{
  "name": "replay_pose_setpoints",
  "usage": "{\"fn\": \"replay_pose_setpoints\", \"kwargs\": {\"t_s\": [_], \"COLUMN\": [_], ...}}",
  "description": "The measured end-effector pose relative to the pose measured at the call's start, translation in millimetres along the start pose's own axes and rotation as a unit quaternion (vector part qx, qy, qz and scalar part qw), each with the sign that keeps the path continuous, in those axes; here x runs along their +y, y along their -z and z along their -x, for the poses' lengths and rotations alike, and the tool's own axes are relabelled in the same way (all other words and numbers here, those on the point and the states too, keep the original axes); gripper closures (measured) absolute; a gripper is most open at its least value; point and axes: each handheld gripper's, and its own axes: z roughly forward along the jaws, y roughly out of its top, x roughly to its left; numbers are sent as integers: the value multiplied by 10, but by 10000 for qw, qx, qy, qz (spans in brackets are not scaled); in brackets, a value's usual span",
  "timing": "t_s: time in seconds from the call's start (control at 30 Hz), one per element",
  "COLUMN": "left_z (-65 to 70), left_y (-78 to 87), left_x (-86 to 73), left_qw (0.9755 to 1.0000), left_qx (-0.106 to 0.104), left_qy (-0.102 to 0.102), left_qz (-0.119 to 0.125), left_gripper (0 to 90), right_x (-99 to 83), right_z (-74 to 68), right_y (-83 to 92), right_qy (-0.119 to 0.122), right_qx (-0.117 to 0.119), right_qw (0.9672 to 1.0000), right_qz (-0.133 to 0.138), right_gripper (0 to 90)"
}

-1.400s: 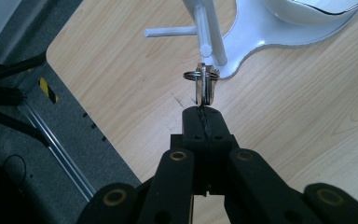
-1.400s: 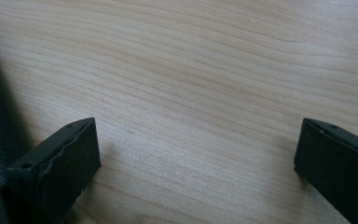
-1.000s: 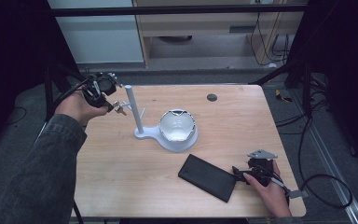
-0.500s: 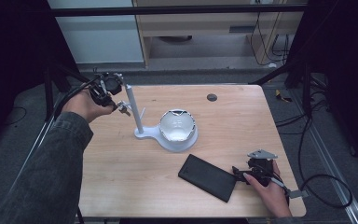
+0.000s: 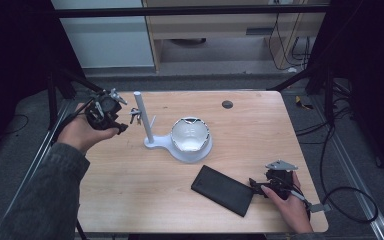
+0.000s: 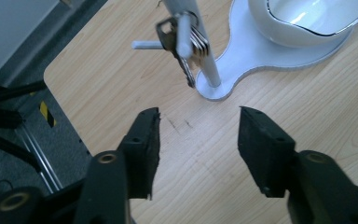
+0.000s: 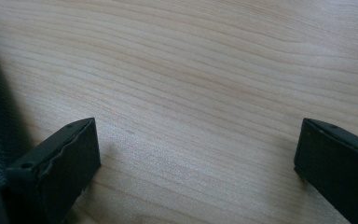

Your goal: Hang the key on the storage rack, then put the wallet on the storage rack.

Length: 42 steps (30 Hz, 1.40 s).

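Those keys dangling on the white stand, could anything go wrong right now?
The keys hang on a short peg of the white stand, apart from the left tool, whose jaws have just been opening with nothing between them. A bump could swing them off, or tip the stand and its white bowl.

Wooden table (image 5: 130, 200) bears white stand (image 5: 180, 147), black case (image 5: 222, 190).

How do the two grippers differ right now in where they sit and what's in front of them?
The left gripper is held above the table's far-left corner, facing the keys hanging on the white stand's peg; the right gripper rests low near the front edge, beside the black case. The left one's jaws have just been opening and stand less wide than the right one's. Both are open, with nothing between their jaws.
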Motion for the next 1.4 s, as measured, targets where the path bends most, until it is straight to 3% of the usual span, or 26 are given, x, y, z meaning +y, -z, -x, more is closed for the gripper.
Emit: {"fn": "replay_pose_setpoints", "kwargs": {"t_s": [0.03, 0.07, 0.13, 0.2, 0.23, 0.27, 0.33, 0.43, 0.7, 0.77, 1.0, 1.07, 1.4], "left_z": [0, 97, 160, 321, 321, 425, 470, 678, 904, 953, 1164, 1298, 1606], "left_y": [0, -21, -32, -66, -66, -94, -118, -227, -426, -482, -624, -680, -970], "left_x": [0, -101, -158, -276, -276, -336, -360, -436, -430, -414, -384, -373, -363], "left_qw": [10000, 9998, 9996, 9983, 9983, 9969, 9959, 9930, 9898, 9902, 9884, 9871, 9833], "left_qx": [0, 5, -44, -144, -144, -247, -316, -600, -900, -954, -1166, -1241, -1499], "left_qy": [0, 62, 60, 16, 16, 22, -29, -108, -150, -86, -180, -322, -614], "left_qz": [0, 196, 273, 558, 558, 748, 843, 1008, 1093, 1013, 957, 958, 827], "left_gripper": [432, 392, 318, 259, 228, 205, 187, 125, 98, 98, 142, 145, 219], "right_x": [0, 0, 0, 0, 0, 1, 1, 2, 4, 4, 5, 7, 26], "right_z": [0, 0, 0, 0, 0, 0, 1, 2, 8, 9, 2, 12, 21], "right_y": [0, 0, 0, 0, 0, 0, -1, -2, -4, -4, -5, 11, 134], "right_qy": [0, -1, 3, 2, 2, -4, -2, 3, 35, 39, 6, 38, 169], "right_qx": [0, 0, -1, 1, 1, 4, 3, 2, 7, 9, -20, 63, 73], "right_qw": [10000, 10000, 10000, 10000, 10000, 10000, 10000, 10000, 10000, 10000, 10000, 10000, 9994], "right_qz": [0, 0, 3, 1, 1, 0, -1, -1, -5, -4, -4, -30, 295], "right_gripper": [4, 4, 4, 4, 4, 4, 4, 4, 4, 4, 5, 29, 101]}}
